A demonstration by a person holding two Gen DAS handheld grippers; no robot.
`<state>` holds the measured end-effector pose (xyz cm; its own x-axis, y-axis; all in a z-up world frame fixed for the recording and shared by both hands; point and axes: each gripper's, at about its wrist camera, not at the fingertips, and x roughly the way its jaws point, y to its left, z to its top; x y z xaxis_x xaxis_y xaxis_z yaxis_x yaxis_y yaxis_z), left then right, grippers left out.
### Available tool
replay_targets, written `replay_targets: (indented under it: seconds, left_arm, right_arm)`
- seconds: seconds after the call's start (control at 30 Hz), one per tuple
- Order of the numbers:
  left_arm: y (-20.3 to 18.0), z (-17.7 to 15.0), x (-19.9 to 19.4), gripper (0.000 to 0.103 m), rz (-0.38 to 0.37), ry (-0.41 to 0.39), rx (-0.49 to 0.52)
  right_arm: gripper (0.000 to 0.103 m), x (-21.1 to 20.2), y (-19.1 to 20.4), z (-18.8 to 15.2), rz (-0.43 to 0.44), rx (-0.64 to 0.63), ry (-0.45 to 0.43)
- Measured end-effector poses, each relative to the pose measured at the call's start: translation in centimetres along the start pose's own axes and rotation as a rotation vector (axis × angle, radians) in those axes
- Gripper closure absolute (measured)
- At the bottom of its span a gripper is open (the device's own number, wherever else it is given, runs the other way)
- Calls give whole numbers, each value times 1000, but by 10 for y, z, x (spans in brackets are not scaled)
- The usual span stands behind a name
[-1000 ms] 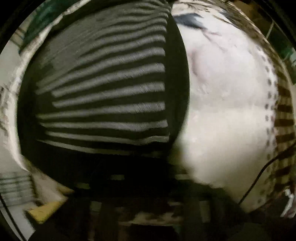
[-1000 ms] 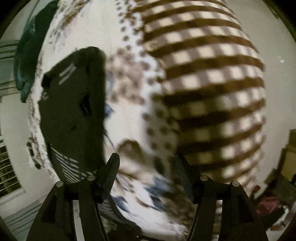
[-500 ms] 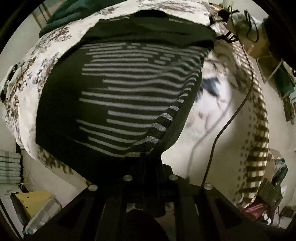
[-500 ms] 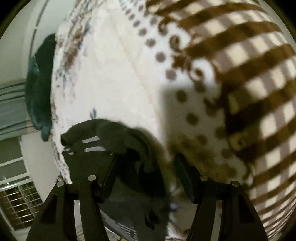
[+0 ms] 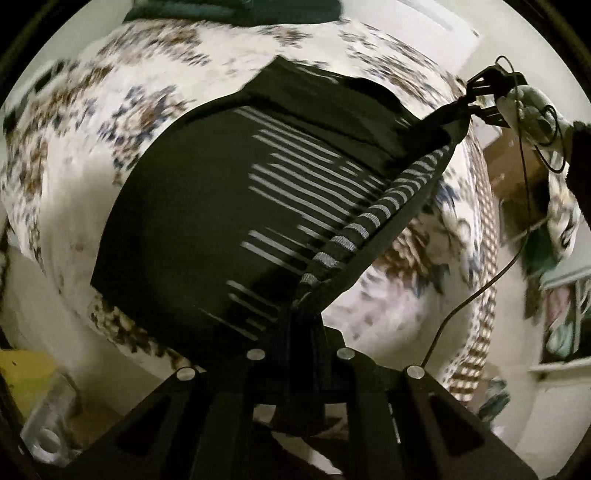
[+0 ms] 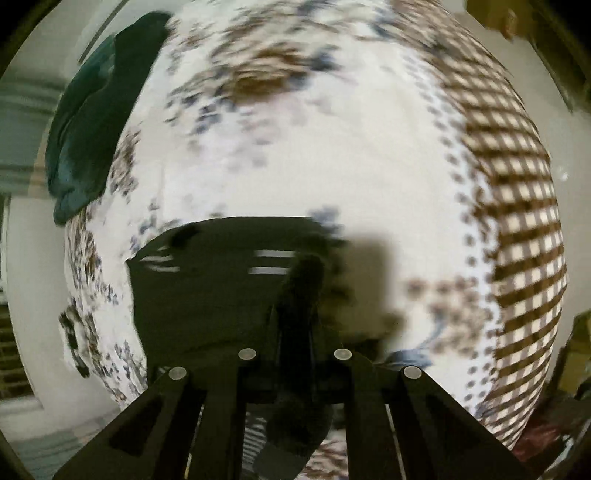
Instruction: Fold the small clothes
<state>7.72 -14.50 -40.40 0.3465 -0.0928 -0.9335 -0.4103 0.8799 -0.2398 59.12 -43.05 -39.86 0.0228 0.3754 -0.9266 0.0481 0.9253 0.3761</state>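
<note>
A black garment with grey stripes (image 5: pixel 207 221) lies on the patterned bed cover (image 5: pixel 92 122). My left gripper (image 5: pixel 301 317) is shut on the garment's near right corner and holds its striped edge (image 5: pixel 369 218) raised and taut. That edge runs up to my right gripper (image 5: pixel 476 96), seen far at the upper right in the left wrist view. In the right wrist view my right gripper (image 6: pixel 295 325) is shut on the black garment (image 6: pixel 207 280), whose cloth hangs between its fingers above the bed cover (image 6: pixel 332 147).
A dark green cloth (image 6: pixel 88 122) lies at the far edge of the bed, also in the left wrist view (image 5: pixel 229 11). A black cable (image 5: pixel 480 288) hangs at the right. A yellow box (image 5: pixel 22 376) stands low left beside the bed.
Both grippers have closed on the garment and lifted. The right one was open half a second ago. The garment's right edge is now raised and stretched between them.
</note>
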Motion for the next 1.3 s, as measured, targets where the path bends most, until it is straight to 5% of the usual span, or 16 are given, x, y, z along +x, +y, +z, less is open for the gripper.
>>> replay_targets:
  seconds: [0.2, 0.4, 0.63, 0.83, 0.97, 1.03, 1.1, 1.3]
  left_arm:
    - [80, 22, -1, 99, -73, 28, -105]
    - [163, 43, 6, 99, -111, 13, -239]
    - [242, 54, 32, 100, -117, 16, -347]
    - [278, 54, 70, 96, -161, 98, -409]
    - [294, 45, 76, 86, -160, 160, -442]
    - [295, 45, 71, 75, -144, 169, -424]
    - [294, 50, 65, 51, -126, 164, -389]
    - [269, 79, 72, 48, -113, 130, -220]
  right_arm:
    - [92, 30, 153, -4, -98, -107, -16]
    - [92, 116, 285, -5, -215, -179, -2]
    - [92, 205, 372, -15, -325, -235, 12]
    - [89, 248, 381, -13, -310, -200, 68]
    - [59, 239, 369, -19, -166, -197, 144]
    - [50, 223, 359, -28, -123, -198, 148]
    - [49, 201, 344, -41, -102, -207, 146]
    - [46, 170, 305, -56, -76, -189, 129]
